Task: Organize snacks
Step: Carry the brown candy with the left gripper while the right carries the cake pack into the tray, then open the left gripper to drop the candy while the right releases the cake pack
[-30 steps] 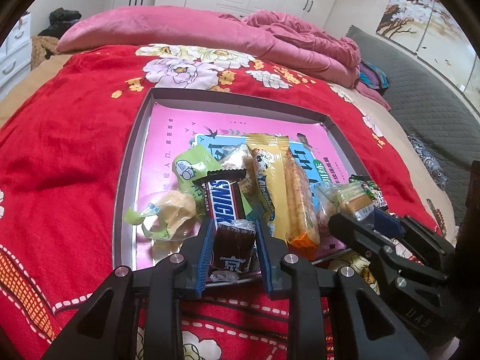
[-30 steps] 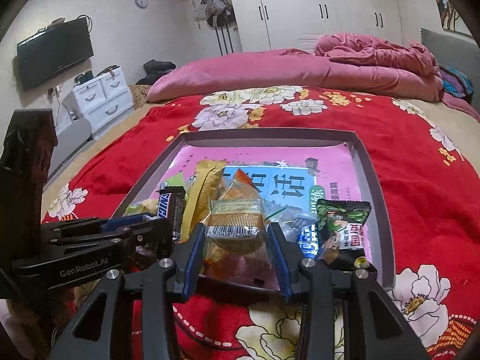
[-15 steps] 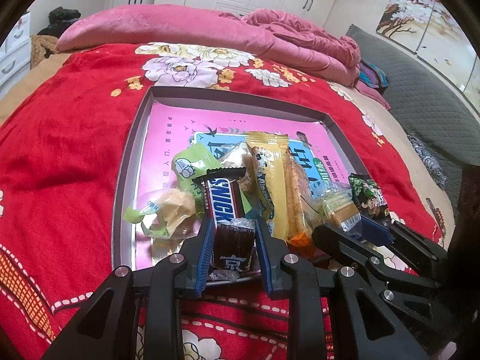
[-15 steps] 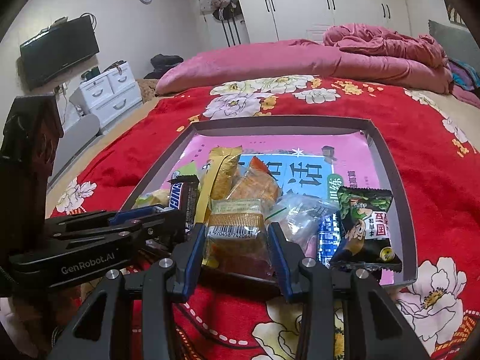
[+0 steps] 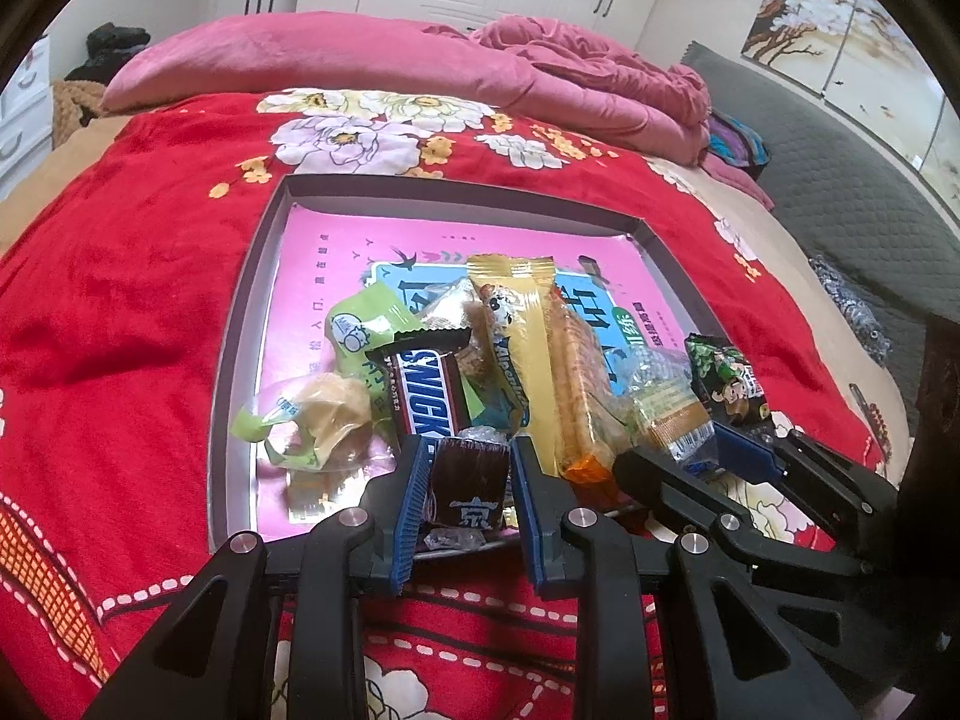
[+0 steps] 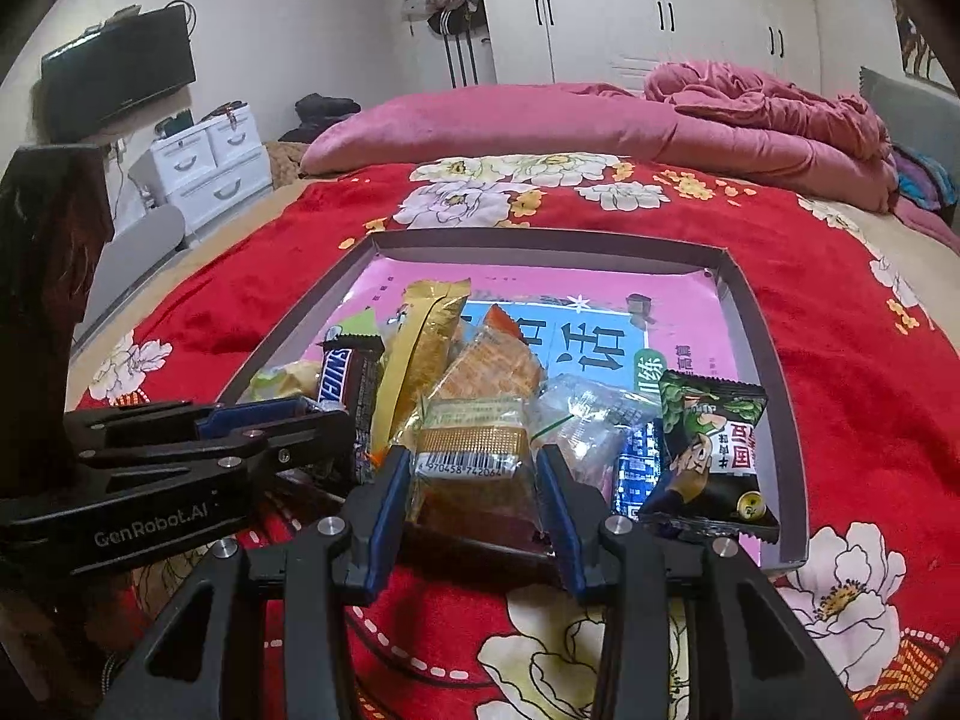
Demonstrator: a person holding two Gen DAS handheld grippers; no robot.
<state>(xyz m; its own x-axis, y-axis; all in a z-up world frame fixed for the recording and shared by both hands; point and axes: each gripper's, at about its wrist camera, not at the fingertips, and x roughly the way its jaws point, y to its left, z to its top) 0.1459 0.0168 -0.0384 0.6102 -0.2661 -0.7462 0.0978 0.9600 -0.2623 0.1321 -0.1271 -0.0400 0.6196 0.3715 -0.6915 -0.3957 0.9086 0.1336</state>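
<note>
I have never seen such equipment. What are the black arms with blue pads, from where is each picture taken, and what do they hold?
No robot is here: a person holds a two-finger clamp in each hand, each with a wide-angle camera looking forward along its fingers. One picture comes from the left gripper, the other from the right gripper; each also shows the other clamp at its side.

On a red flowered blanket on a bed lies a shallow tray with a pink sheet and a pile of snacks, among them a Snickers bar and a green-black packet.

The left gripper is closed on a small dark brown wrapped sweet. The right gripper is closed on a clear-wrapped cake with a barcode.
</note>
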